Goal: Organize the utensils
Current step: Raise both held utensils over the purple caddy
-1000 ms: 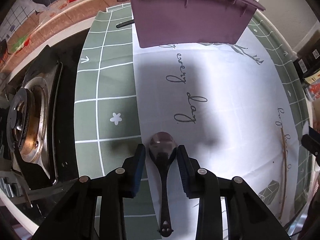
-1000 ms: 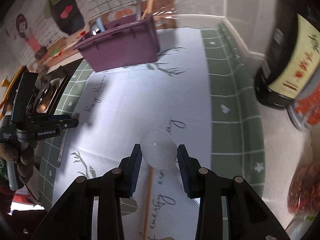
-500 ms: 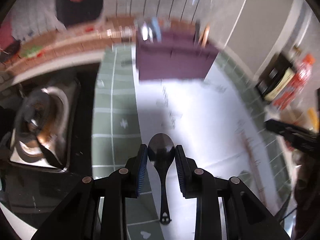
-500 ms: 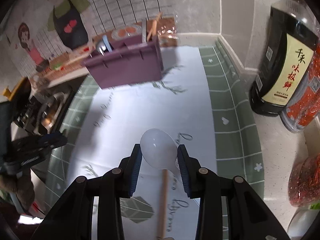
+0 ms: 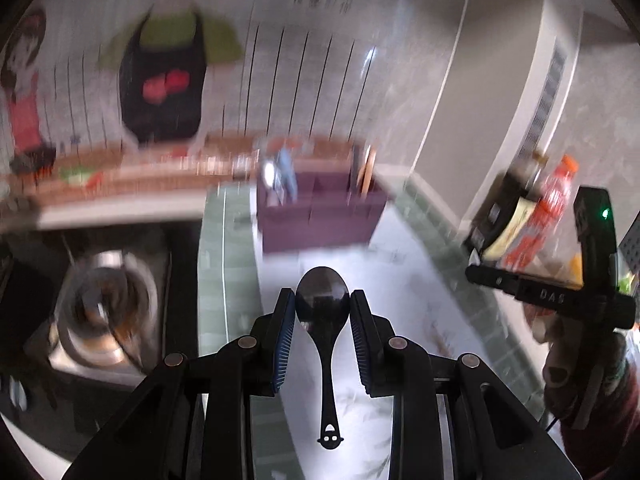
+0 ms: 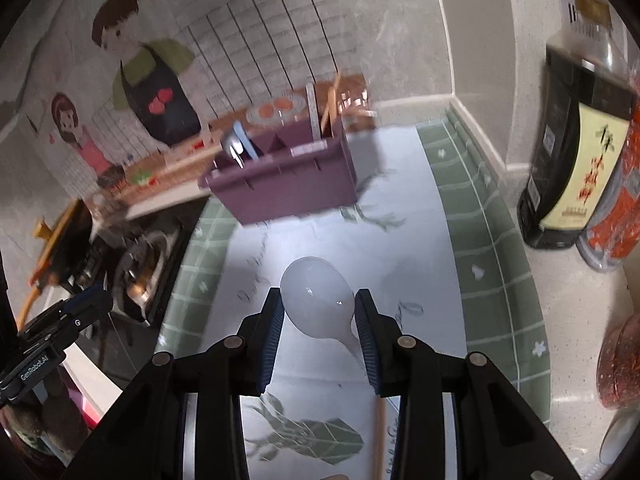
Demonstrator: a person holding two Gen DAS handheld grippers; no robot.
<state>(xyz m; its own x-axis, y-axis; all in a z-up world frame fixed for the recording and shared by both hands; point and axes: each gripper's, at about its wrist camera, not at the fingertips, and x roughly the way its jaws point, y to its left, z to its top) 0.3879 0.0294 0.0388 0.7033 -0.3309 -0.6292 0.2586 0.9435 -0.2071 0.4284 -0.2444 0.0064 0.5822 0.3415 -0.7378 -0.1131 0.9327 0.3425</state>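
My left gripper (image 5: 322, 312) is shut on a black spoon (image 5: 323, 320), held by its bowl above the cloth, handle hanging toward the camera. My right gripper (image 6: 318, 312) is shut on a white spoon (image 6: 318, 308) with a wooden handle, also lifted. The purple utensil caddy (image 5: 320, 216) stands at the far end of the white and green cloth; in the right wrist view the caddy (image 6: 288, 184) holds a metal spoon and a blue utensil in its left compartment and chopsticks in its right. The right gripper also shows at the right of the left wrist view (image 5: 560, 296).
A gas stove (image 5: 104, 312) lies left of the cloth (image 6: 340, 248). A dark sauce bottle (image 6: 576, 152) and a red-labelled bottle (image 6: 616, 208) stand at the right against the wall. A red-lidded jar (image 6: 620, 364) sits at the right front.
Both grippers have risen and tilted up with their spoons. The left one closed on the black spoon and lifted it off the cloth. The caddy now looks farther away.
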